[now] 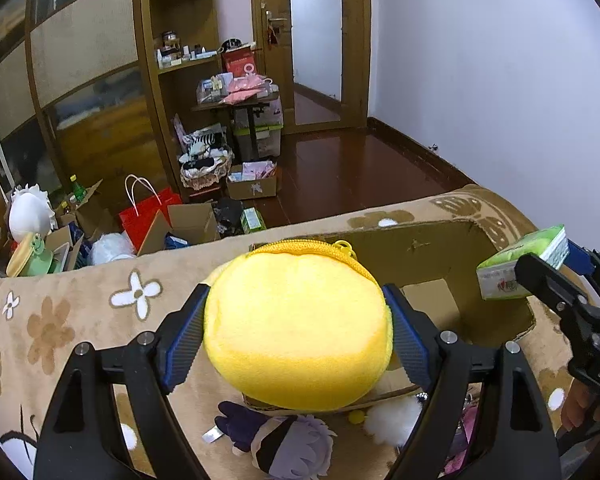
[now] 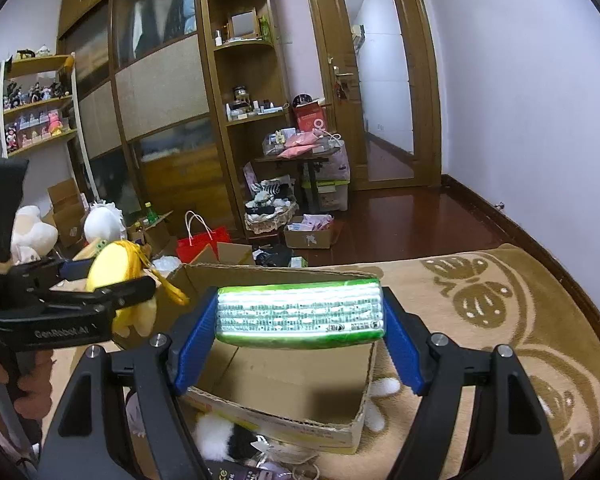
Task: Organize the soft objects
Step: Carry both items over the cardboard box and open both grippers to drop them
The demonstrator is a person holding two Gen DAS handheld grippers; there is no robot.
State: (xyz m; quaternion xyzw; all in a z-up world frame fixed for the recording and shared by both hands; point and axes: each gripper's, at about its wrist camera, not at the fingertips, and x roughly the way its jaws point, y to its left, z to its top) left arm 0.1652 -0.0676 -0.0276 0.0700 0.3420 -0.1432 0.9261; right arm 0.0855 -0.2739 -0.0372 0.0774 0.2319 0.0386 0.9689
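My left gripper (image 1: 296, 320) is shut on a round yellow plush pouch (image 1: 298, 328) with a zipper, held above the near edge of an open cardboard box (image 1: 428, 248) on the beige flowered blanket (image 1: 80, 320). My right gripper (image 2: 298, 322) is shut on a green tissue pack (image 2: 300, 314) and holds it over the same box (image 2: 284, 384). The tissue pack (image 1: 524, 262) also shows at the right of the left wrist view. The yellow pouch (image 2: 112, 276) also shows at the left of the right wrist view.
A purple-haired plush doll (image 1: 284, 444) and a white pompom (image 1: 392, 420) lie on the blanket below the left gripper. A black-and-white plush (image 2: 224, 440) lies before the box. Boxes, a red bag (image 1: 148, 216) and plush toys clutter the floor beyond the bed.
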